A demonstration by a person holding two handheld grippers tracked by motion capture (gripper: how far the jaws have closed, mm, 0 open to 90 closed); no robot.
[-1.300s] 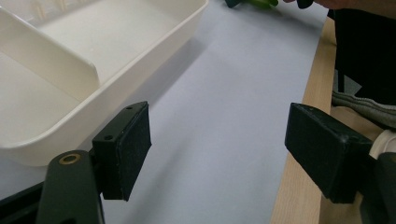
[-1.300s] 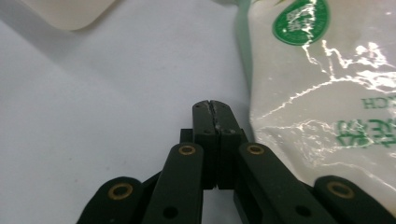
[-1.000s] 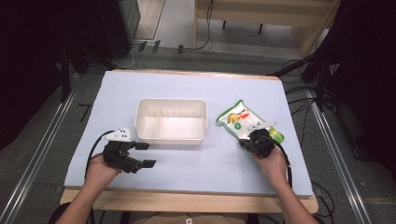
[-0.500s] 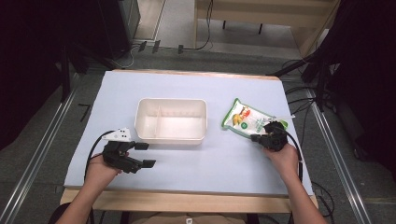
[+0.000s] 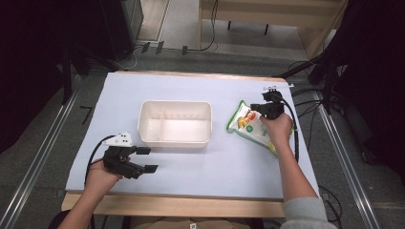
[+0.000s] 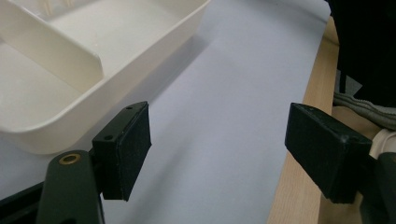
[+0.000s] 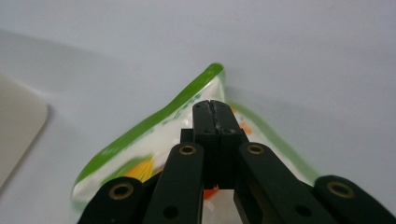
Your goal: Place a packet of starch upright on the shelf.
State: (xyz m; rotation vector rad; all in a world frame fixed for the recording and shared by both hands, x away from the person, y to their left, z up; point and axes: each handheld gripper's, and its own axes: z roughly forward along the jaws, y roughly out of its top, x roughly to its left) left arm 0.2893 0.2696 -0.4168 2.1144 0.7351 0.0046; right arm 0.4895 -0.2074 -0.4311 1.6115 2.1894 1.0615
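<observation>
Resting at seven o'clock: my left gripper (image 5: 144, 160) lies low on the bench (image 5: 200, 171), held in the left hand (image 5: 102, 175), a grey three-cornered plate on top and its cable looping back toward the near edge.
Left fingers: spread wide with only pale blue bench surface between them; in the left gripper view one pad (image 6: 126, 149) sits close to the bin's near wall without touching it, the other pad over the wooden bench edge.
Centre: a white plastic bin (image 5: 175, 141) stands at about the middle of the bench, a divider splitting it into two compartments; I see nothing inside either one.
Three o'clock: a snack pouch (image 5: 246, 125) with a green border and orange print lies flat on the bench, just right of the bin and apart from it.
Right gripper (image 5: 253, 112): over the pouch's far end, gripped by the right hand (image 5: 277, 128), cable trailing off toward the bench's right edge.
Right fingers: pressed together with no gap in the right gripper view, their tips (image 7: 211, 108) over the pouch (image 7: 140, 144) near its green corner; whether they pinch any of the film I cannot tell.
</observation>
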